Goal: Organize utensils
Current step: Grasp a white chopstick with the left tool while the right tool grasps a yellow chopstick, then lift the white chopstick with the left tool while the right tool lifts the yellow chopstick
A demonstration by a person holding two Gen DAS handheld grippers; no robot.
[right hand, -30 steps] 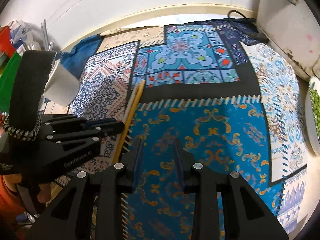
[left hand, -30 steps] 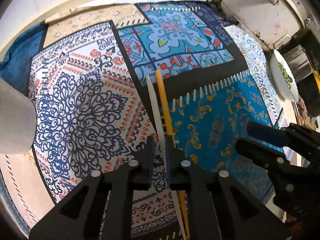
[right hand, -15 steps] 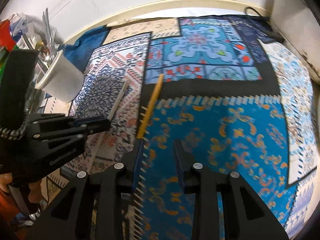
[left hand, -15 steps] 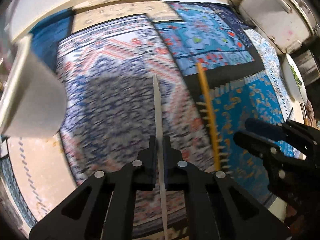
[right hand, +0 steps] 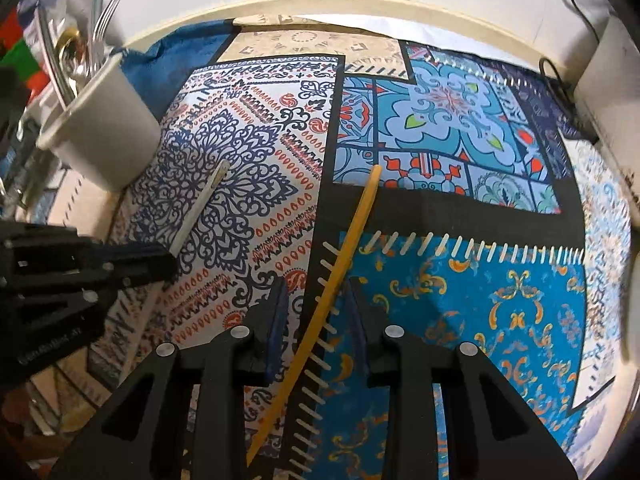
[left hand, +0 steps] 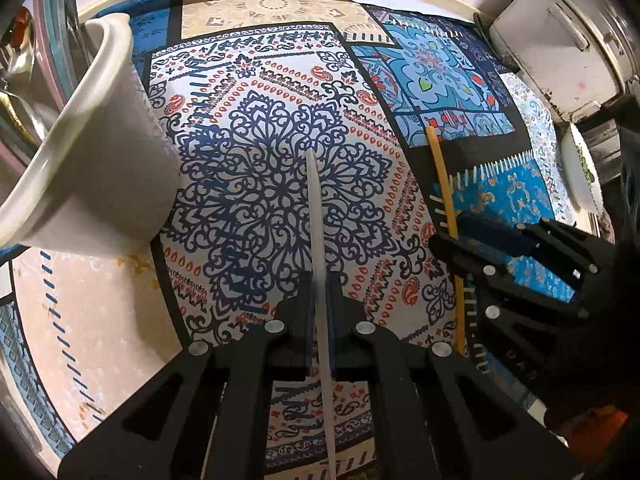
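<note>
The left gripper (left hand: 319,320) is clamping a stiff, light white chopstick (left hand: 314,216) mid-length; the right gripper's (right hand: 314,312) jaws, just narrowing, are straddling the slippery yellow chopstick (right hand: 352,240), pads apart.

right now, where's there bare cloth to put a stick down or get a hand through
Free: the blue and orange cloth panel right of the yellow chopstick, and the patterned stretch between it and the white chopstick. Crowded: the far left, where the white cup of cutlery stands beside the left gripper.
</note>
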